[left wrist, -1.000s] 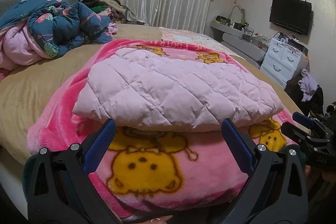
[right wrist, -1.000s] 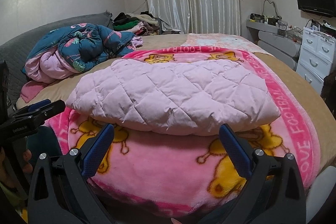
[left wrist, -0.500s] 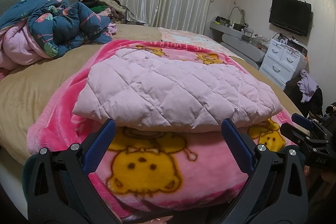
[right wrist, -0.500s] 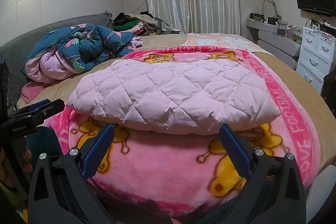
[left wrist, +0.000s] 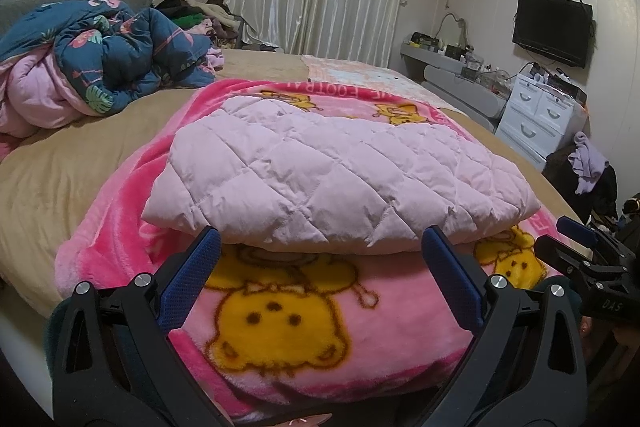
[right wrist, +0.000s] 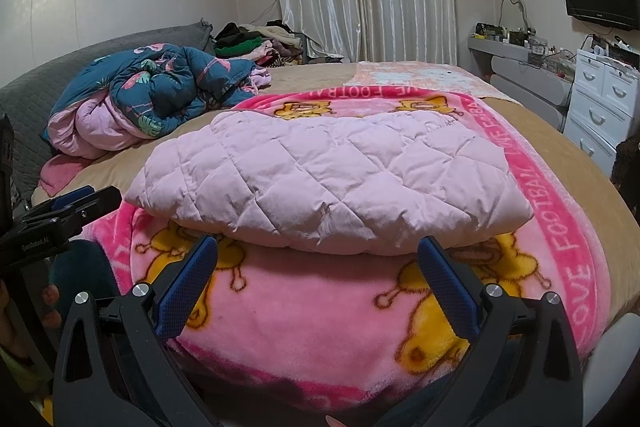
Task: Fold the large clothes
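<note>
A pale pink quilted jacket [left wrist: 332, 175] [right wrist: 332, 179] lies folded into a thick rectangle on a pink cartoon blanket [left wrist: 288, 323] [right wrist: 304, 311] spread over the bed. My left gripper [left wrist: 322, 251] is open, its blue pads just short of the jacket's near edge, with nothing between them. My right gripper [right wrist: 318, 259] is also open and empty, at the same near edge. Each gripper shows in the other's view: the right gripper [left wrist: 576, 243] at the right border, the left gripper [right wrist: 68, 207] at the left border.
A crumpled dark blue floral duvet [left wrist: 108, 67] [right wrist: 168, 91] with pink lining sits on the bed's left. A pile of clothes [right wrist: 256, 43] lies by the curtains. White drawers [left wrist: 540, 119], a grey shelf and a wall TV [left wrist: 554, 27] stand on the right.
Both grippers have eased back very slightly from the jacket; otherwise the jacket, blanket and open jaws look the same.
</note>
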Tool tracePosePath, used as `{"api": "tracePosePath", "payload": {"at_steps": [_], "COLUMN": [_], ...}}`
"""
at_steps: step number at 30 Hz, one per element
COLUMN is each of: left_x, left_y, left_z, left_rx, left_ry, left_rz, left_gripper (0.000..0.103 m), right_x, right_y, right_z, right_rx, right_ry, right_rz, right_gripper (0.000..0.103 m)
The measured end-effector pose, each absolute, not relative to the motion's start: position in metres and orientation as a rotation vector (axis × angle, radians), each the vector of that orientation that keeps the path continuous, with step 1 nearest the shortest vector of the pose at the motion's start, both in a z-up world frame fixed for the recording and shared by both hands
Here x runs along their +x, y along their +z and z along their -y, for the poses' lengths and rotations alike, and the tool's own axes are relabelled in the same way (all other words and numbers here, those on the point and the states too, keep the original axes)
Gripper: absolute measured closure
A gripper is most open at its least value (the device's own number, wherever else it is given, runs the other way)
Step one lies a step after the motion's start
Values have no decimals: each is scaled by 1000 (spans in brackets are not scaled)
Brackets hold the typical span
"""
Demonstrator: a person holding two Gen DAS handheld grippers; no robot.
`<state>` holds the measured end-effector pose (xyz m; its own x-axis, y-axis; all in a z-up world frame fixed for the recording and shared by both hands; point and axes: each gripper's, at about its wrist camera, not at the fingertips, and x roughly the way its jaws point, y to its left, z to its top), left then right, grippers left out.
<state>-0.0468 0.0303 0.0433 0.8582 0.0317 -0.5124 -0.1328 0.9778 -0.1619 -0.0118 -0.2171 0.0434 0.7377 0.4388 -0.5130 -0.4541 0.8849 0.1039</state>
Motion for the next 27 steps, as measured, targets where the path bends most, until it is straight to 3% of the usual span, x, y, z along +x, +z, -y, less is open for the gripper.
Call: {"api": "tracePosePath", "payload": {"at_steps": [27], "left_x": [-52], "left_y": [45], "left_z": [-31], "left_rx": [-188], "left_ry": [105], "left_rz": [-524], "left_gripper": [9], "right_x": [-16], "right_y": [39], "right_z": [218], "right_rx": [-27], "right_ry": [494], "right_rz": [-557], "right_gripper": [4]}}
